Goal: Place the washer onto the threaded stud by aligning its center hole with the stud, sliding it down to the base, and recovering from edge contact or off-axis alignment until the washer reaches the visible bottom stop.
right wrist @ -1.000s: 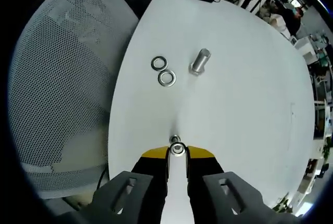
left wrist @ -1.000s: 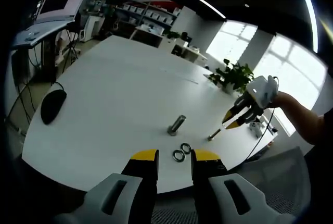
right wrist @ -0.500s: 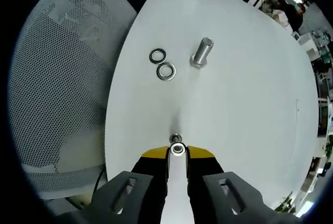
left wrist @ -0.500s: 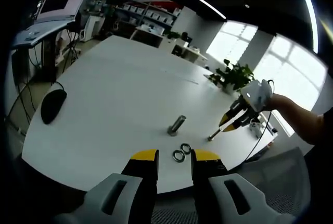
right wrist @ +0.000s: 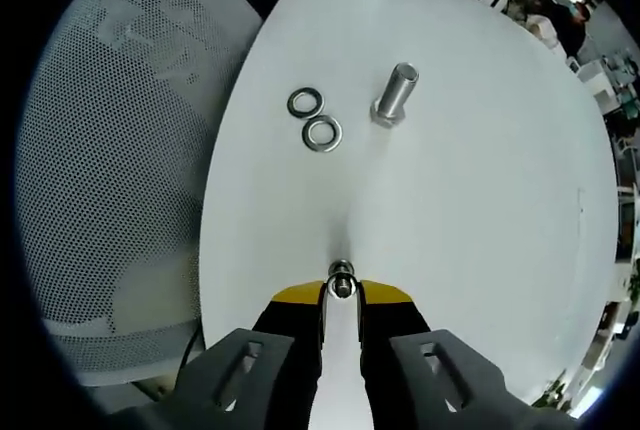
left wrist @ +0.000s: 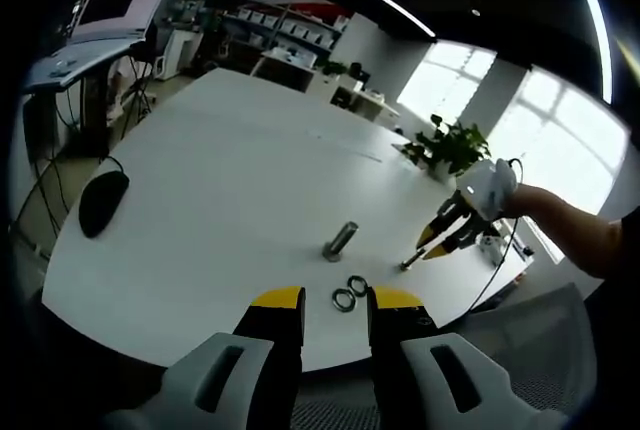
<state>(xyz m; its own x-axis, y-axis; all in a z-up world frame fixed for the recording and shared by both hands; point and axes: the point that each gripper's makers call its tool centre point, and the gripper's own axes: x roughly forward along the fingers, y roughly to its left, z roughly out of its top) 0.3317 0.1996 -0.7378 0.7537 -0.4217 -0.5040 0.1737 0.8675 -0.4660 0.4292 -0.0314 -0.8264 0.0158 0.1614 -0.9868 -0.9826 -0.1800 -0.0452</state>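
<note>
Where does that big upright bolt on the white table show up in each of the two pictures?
Left gripper view: the bolt stands a little right of centre on the white table, just above the two loose washers.
Right gripper view: the bolt is in the upper middle, right of the washers.
Shared landmark: the pair of washers lying side by side beside the bolt.

White surface (right wrist: pixel 480 210); silver washers (right wrist: pixel 313 118) and bolt (right wrist: pixel 393 96); grey perforated mesh chair (right wrist: pixel 110 150); yellow-tipped black jaws; black mouse (left wrist: pixel 102 202).
</note>
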